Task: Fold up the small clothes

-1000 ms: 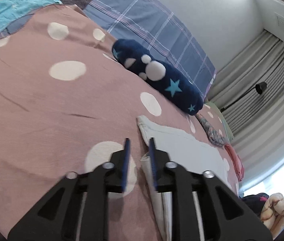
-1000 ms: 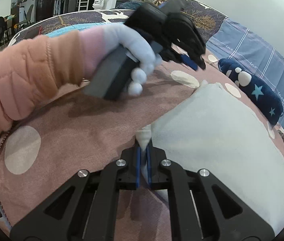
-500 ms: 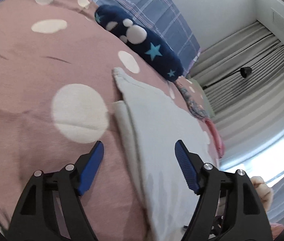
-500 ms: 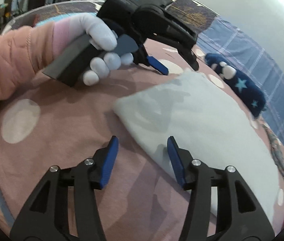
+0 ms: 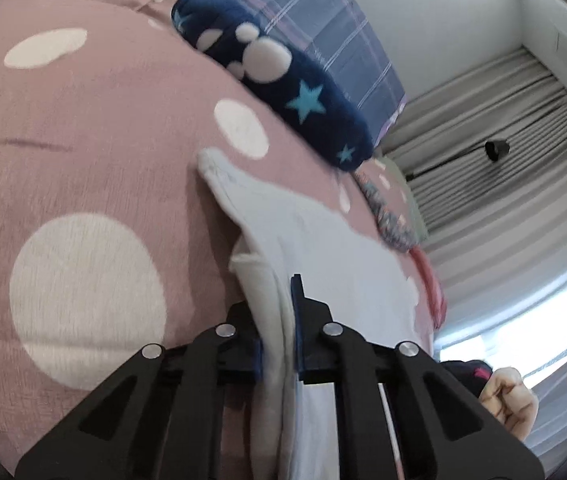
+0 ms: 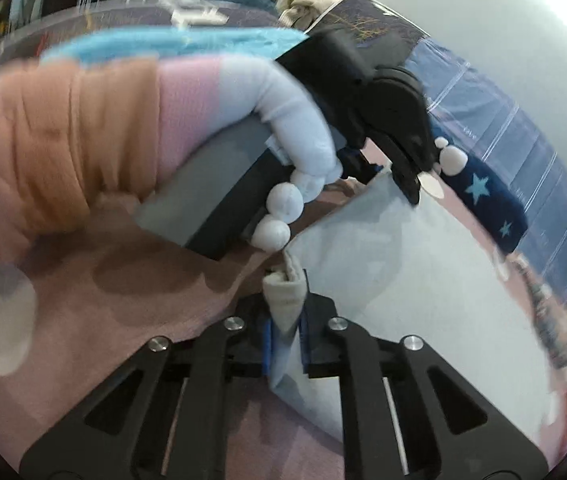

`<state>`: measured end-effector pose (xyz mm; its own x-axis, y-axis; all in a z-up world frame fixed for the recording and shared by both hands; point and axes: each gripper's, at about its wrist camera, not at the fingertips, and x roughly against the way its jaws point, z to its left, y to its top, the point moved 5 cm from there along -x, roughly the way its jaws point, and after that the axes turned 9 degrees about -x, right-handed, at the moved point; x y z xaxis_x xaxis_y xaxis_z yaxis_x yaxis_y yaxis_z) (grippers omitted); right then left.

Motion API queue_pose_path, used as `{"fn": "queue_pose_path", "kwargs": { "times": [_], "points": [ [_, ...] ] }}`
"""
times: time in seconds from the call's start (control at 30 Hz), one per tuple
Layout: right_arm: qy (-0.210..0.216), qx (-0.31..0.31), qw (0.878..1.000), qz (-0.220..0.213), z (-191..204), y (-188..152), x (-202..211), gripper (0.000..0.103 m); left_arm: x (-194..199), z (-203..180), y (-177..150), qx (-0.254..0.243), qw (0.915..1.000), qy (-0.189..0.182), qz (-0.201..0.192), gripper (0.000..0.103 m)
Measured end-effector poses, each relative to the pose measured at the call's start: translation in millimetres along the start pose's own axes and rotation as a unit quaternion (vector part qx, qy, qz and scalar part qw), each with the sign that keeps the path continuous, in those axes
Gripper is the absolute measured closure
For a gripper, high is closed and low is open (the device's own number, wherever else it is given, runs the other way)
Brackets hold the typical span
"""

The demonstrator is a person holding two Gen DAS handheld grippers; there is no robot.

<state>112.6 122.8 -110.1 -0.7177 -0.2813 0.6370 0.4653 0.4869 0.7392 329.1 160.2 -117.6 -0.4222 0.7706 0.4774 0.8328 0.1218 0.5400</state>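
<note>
Left wrist view, left tool (image 5: 279, 320) just closed, pinching white garment (image 5: 323, 248) edge, right tool (image 6: 285, 320) likewise pinching its corner.

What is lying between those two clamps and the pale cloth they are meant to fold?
Nothing visible. The left hand-held gripper and the right hand-held gripper have each just closed directly on an edge of the white garment, with only pink spotted bedding beneath.

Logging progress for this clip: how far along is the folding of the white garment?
Done: the white garment lies on the pink spotted blanket, apparently folded over once. In hand: left gripper and right gripper have just closed, each pinching its edge. Left: the next fold over.
</note>
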Motion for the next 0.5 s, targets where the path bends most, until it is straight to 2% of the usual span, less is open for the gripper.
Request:
{"fn": "queue_pose_path", "kwargs": {
  "times": [0.13,0.2,0.27,0.5],
  "points": [
    [0.015,-0.046,0.998,-0.043,-26,6,30,0.095,4,-19,11,-0.011,0.9999,0.005,-0.012,0.093],
    [0.018,-0.072,0.995,-0.061,-42,7,46,0.095,4,-31,17,-0.023,0.9994,0.021,-0.017,0.093],
    [0.018,-0.096,0.993,-0.071,-55,5,59,0.095,3,-45,22,-0.032,0.9981,0.045,-0.027,0.093],
    [0.007,-0.191,0.978,-0.082,-123,-20,90,0.095,-24,-109,36,-0.075,0.9944,0.065,-0.035,0.093]
  ]
}}
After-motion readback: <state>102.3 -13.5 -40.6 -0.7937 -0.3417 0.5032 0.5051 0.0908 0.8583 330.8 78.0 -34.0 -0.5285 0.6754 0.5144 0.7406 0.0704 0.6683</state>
